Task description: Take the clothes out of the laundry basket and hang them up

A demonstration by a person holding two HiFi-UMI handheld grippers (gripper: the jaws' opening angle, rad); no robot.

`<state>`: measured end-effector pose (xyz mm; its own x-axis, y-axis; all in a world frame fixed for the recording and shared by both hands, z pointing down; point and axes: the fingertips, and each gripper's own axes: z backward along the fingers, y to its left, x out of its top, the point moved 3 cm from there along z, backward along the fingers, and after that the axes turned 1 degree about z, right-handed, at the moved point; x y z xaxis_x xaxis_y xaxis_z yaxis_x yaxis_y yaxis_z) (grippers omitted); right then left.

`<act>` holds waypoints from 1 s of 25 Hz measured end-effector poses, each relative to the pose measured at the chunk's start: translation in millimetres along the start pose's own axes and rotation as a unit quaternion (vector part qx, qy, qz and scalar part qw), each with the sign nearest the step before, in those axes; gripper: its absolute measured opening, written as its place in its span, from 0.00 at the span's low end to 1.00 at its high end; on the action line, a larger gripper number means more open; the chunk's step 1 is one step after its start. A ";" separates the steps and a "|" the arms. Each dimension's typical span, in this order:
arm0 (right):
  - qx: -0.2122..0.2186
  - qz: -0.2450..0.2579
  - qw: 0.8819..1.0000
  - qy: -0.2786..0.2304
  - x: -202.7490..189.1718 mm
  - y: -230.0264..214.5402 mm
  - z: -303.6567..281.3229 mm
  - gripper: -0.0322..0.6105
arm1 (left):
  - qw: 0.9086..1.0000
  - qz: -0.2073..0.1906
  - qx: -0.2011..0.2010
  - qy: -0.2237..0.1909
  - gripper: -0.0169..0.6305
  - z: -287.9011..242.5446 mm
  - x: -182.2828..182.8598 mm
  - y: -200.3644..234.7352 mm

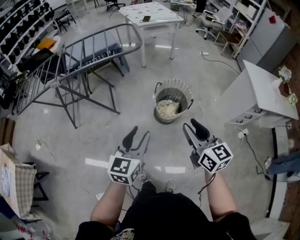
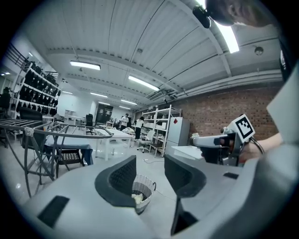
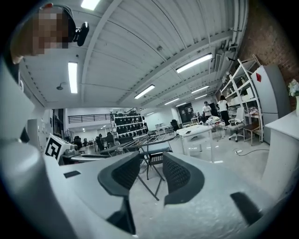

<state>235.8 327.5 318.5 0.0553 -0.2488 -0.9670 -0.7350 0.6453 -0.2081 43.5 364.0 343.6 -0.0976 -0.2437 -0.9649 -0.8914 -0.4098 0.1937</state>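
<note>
A round wire laundry basket (image 1: 180,89) stands on the floor ahead of me, with a pale crumpled cloth (image 1: 168,108) in its bottom. The grey drying rack (image 1: 79,61) stands to the far left with nothing hanging on it. My left gripper (image 1: 140,132) hovers short of the basket, open and empty. In the left gripper view the basket (image 2: 145,186) shows through the gap of the left gripper (image 2: 149,175). My right gripper (image 1: 191,125) is level with it on the right, also open and empty. The right gripper view looks past the right gripper (image 3: 152,175) at the rack (image 3: 140,147).
A white table (image 1: 150,13) stands behind the basket. To the right is a white cabinet (image 1: 258,93), with a power strip (image 1: 241,133) and cables on the floor beside it. A checked bag (image 1: 16,183) sits at the near left. People stand far off by the shelves (image 2: 125,121).
</note>
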 end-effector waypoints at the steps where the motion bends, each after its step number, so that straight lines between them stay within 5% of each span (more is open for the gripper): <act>1: -0.005 0.000 1.000 -0.001 1.3 -0.2 -6.2 0.29 | 1.000 -0.003 -0.005 0.000 0.29 -3.4 2.8 6.7; 15: -0.043 0.015 0.999 -0.015 19.5 -2.1 -52.7 0.30 | 0.999 -0.024 -0.042 -0.004 0.31 -28.2 23.1 57.9; 25: -0.005 0.005 1.000 -0.015 26.8 -61.3 -86.3 0.30 | 1.000 -0.028 -0.001 0.001 0.31 -74.1 26.7 54.8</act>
<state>224.0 219.0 318.1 0.0688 -0.2199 -0.9731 -0.7425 0.6402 -0.1972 24.8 269.9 341.5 -0.0470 -0.2227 -0.9738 -0.8941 -0.4252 0.1404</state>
